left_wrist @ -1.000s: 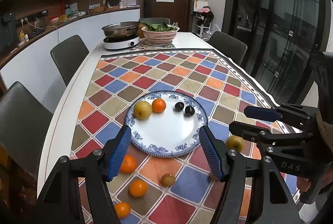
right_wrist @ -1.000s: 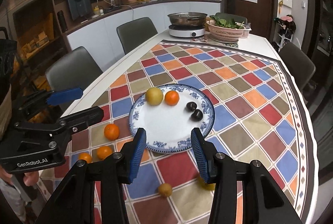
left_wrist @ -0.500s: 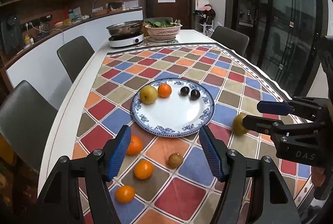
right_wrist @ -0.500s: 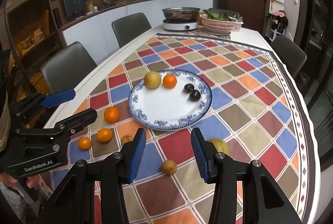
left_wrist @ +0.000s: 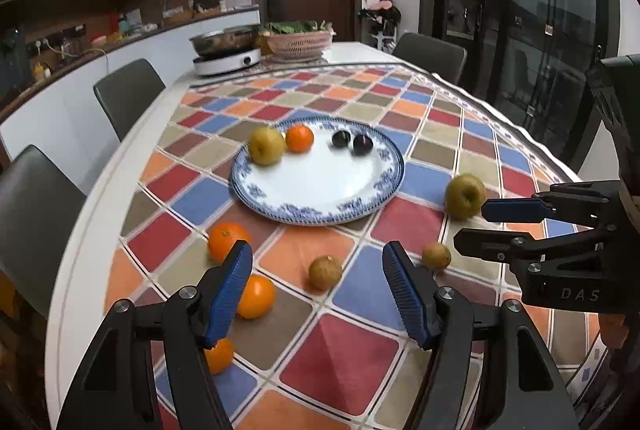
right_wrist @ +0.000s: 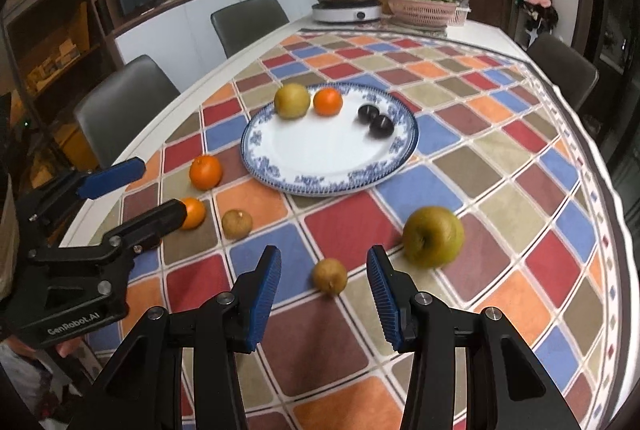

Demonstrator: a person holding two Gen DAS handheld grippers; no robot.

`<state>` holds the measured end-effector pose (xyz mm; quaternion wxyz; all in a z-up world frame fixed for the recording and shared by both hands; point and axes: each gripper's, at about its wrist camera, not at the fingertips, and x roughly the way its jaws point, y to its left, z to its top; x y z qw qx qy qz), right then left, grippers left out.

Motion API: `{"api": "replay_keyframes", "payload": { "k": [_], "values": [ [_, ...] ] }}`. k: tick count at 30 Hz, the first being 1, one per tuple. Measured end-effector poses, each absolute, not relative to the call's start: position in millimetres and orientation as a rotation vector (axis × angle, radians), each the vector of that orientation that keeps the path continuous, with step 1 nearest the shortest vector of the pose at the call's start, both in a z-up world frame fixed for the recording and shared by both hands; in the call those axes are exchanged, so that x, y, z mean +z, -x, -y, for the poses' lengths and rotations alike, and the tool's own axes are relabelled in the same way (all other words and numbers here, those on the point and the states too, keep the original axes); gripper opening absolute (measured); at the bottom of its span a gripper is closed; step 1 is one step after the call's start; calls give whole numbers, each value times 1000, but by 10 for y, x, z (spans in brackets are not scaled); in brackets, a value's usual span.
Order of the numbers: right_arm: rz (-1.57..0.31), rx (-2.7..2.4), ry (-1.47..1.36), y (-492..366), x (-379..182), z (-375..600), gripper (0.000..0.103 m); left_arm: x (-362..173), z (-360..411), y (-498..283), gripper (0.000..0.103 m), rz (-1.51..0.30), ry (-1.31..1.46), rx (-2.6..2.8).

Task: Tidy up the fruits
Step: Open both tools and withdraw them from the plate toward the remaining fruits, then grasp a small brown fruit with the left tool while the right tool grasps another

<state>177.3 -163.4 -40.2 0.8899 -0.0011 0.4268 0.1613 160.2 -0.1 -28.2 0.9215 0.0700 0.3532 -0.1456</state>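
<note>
A blue-rimmed white plate (left_wrist: 320, 218) (right_wrist: 320, 186) carries a yellow pear (left_wrist: 266, 146), an orange (left_wrist: 299, 138) and two dark plums (left_wrist: 352, 142). Loose on the checked cloth lie another pear (left_wrist: 464, 196) (right_wrist: 433, 236), three oranges (left_wrist: 228, 242) and two small brown fruits (left_wrist: 325, 272) (right_wrist: 330, 276). My left gripper (left_wrist: 316, 262) (right_wrist: 160, 186) hangs open over the cloth, lined up with one brown fruit. Over the other brown fruit hovers my right gripper (right_wrist: 323, 262) (left_wrist: 472, 226), open more narrowly. Neither holds anything.
At the far end of the table stand a pan on a white cooker (left_wrist: 226, 60) and a basket of greens (left_wrist: 300, 40). Grey chairs (right_wrist: 124, 102) line both long sides. The table's left edge runs close to the oranges.
Both grippers have sunk toward the table and drawn back from the plate, so the loose fruits look nearer. The jaw openings are unchanged, and no fruit has moved.
</note>
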Motion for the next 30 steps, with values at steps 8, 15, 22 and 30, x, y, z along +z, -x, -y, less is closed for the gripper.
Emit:
{"api": "replay_keyframes", "payload": {
  "k": [8,15,22,30],
  "values": [
    [-947,339,-10,-1842,-642,1617,46,-534,23,-1730,66,-795,-138,-315],
    [-980,353,-21,-1898,-776,1597,46,-688,71,-1882,54,-842,-160,-318],
    [-992,358,-25,-1952,-835,1577,42,-783,122,-1989,44,-884,-162,-319],
    [-1014,361,-29,-2011,-915,1562,33,-880,135,-2089,32,-946,-139,-319]
  ]
}}
